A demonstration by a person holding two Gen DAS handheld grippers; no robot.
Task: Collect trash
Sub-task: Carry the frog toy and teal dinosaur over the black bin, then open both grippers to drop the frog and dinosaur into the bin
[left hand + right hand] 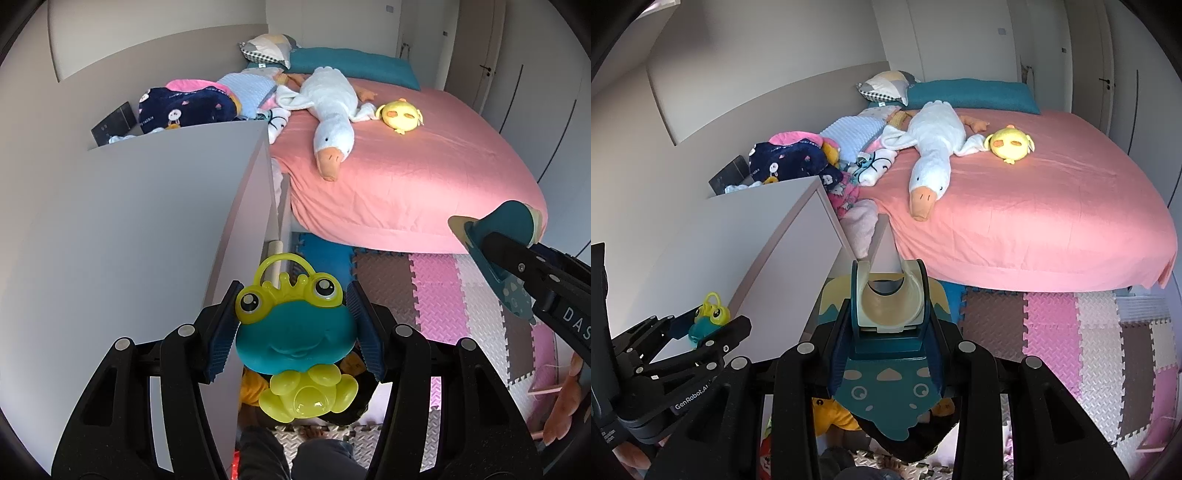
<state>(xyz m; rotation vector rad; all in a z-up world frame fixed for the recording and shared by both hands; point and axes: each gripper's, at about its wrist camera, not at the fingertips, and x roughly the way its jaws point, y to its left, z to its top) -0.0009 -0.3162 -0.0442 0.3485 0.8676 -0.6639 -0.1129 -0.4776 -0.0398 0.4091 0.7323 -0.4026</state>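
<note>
left gripper (293, 325): fingers clamped, loaded | right gripper (886, 354): fingers clamped, loaded

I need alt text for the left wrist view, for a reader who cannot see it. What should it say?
The left gripper holds a green and teal frog toy between its blue pads, beside a white cabinet. Behind it, a pink bed carries a white goose plush and a small yellow plush. The right gripper enters at right, holding a teal toy.
</note>
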